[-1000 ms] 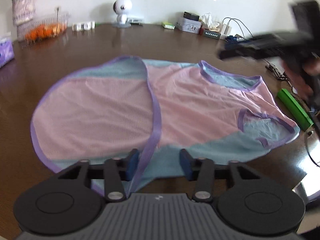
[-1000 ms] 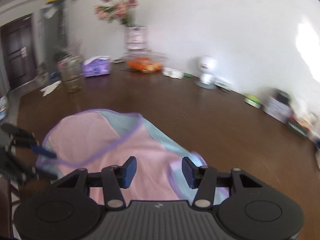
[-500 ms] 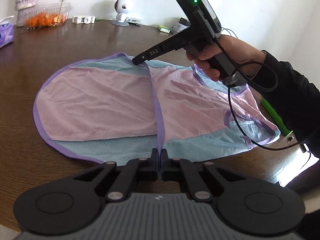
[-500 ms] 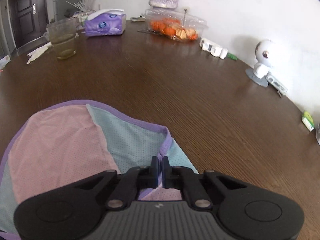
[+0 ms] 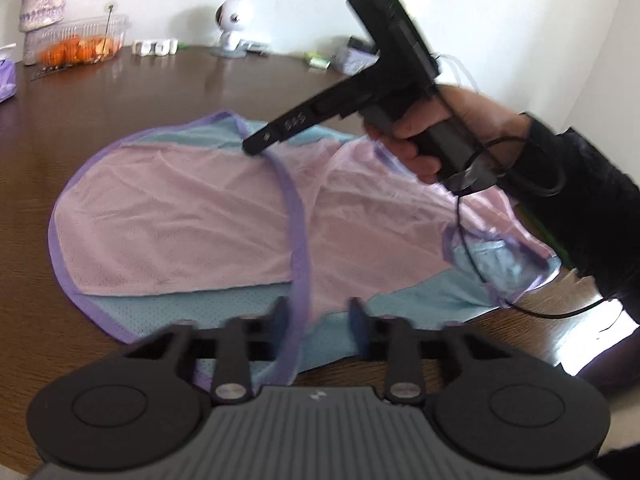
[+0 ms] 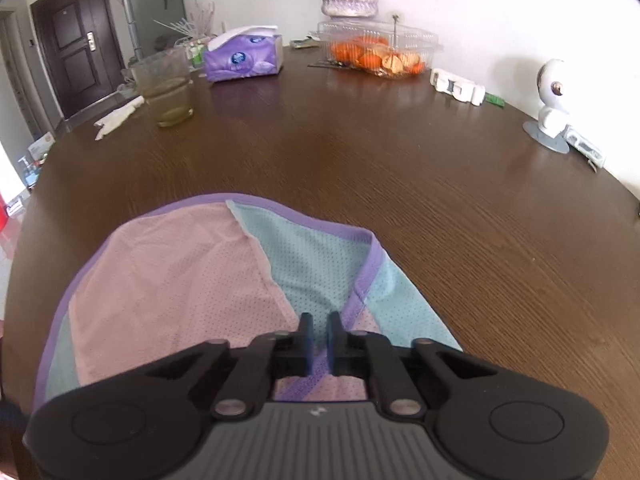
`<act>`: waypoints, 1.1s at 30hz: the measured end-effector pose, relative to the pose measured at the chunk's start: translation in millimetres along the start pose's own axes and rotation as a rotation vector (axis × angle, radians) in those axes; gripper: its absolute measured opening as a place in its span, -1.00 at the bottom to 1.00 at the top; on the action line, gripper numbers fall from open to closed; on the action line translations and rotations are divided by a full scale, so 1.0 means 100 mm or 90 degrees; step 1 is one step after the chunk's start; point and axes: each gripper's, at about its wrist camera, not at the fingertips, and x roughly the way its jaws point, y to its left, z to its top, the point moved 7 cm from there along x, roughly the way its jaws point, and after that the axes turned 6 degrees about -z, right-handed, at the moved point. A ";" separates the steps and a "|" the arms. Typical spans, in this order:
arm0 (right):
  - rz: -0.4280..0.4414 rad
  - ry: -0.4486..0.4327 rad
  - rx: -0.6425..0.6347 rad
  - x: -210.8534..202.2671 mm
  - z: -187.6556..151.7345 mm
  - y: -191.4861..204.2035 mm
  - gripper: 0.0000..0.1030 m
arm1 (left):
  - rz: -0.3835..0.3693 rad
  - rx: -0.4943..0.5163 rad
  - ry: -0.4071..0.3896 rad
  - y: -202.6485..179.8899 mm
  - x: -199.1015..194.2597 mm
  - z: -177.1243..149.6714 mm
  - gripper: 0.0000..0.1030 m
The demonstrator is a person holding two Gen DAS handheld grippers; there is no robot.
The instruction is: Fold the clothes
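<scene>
Pink-and-blue garment point(image 5: 192, 224) lying flat on the wooden table point(image 6: 400, 168), left gripper point(image 5: 318, 314) hovering wide over its near purple hem, right gripper point(image 6: 318, 336) sitting narrow, slightly parted, over its far hem.

The right gripper point(image 5: 256, 146) and hand point(image 5: 436, 136) blur, hiding the garment's point(image 5: 180, 216) far collar.

1 garment point(image 5: 180, 220), 2 claws point(image 5: 318, 320) point(image 6: 318, 340), 1 tissue box point(image 6: 242, 58), 1 glass point(image 6: 166, 94).

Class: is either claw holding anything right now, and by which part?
Nothing is held: the left claw is open over the garment, the right claw slightly parted above its purple trim.
</scene>
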 end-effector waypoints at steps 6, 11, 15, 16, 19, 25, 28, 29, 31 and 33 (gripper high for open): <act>0.001 -0.038 0.005 -0.30 -0.08 0.02 -0.89 | 0.009 -0.004 -0.029 0.04 -0.22 -0.05 -0.82; 0.008 -0.092 -0.020 -0.91 -0.42 -0.04 -0.15 | -0.016 0.072 -0.085 -0.30 -0.31 0.01 0.65; 0.003 -0.058 -0.078 -1.34 -1.04 -0.02 -0.16 | 0.021 0.059 -0.031 -0.18 -0.08 -0.11 0.48; 0.008 -0.048 -0.081 -1.43 -1.21 0.01 -0.16 | 0.032 0.053 -0.021 -0.12 -0.06 -0.14 0.29; 0.028 -0.036 -0.073 -1.66 -1.64 0.10 -0.17 | 0.024 0.044 -0.015 -0.06 -0.09 -0.17 -0.22; 0.071 -0.024 -0.004 -1.73 -2.04 0.22 -0.95 | 0.043 0.081 0.008 0.00 -0.12 -0.20 -0.66; 0.090 -0.033 0.003 -1.88 -2.12 0.24 -0.86 | 0.061 0.086 0.005 -0.01 -0.16 -0.16 -0.60; 0.091 -0.046 0.001 -1.95 -2.13 0.23 -0.83 | 0.069 0.089 0.003 -0.02 -0.18 -0.15 -0.47; 0.067 -0.092 0.000 -2.09 -2.08 0.11 -0.34 | 0.067 0.088 -0.010 -0.06 -0.20 -0.09 -0.25; 0.010 -0.129 0.008 -2.12 -1.99 -0.10 -0.11 | 0.056 0.095 -0.005 -0.11 -0.11 -0.07 -0.20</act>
